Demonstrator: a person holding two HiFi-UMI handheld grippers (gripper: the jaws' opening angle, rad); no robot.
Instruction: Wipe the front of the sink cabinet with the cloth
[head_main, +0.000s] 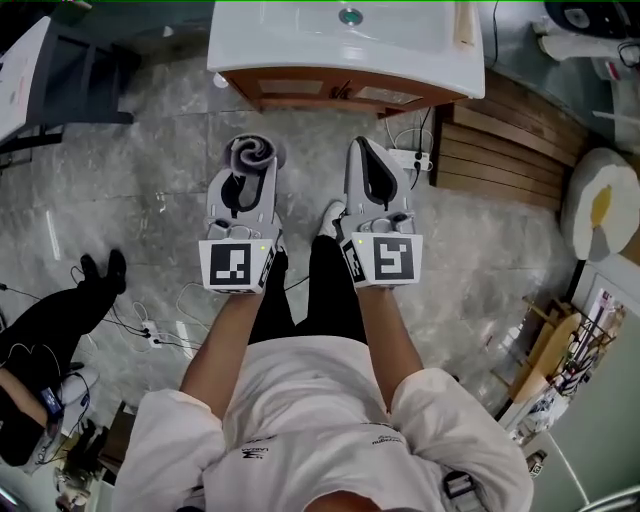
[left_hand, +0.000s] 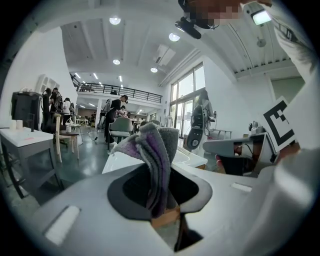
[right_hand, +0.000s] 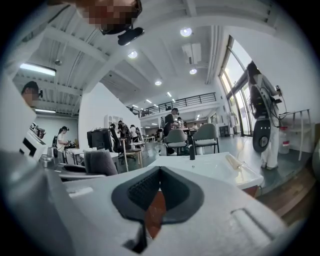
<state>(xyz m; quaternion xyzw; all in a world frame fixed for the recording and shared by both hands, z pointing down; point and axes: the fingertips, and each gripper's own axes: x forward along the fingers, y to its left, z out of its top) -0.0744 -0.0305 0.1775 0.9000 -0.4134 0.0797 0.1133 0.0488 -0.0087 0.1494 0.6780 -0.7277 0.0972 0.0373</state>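
In front of the sink cabinet, the left gripper has its jaws pinched on the cloth, ready for wiping, while the right gripper jaws seem closed on nothing.

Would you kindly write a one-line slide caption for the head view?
Left gripper clamping a grey-purple cloth, right gripper shut and empty, both facing the wooden sink cabinet.
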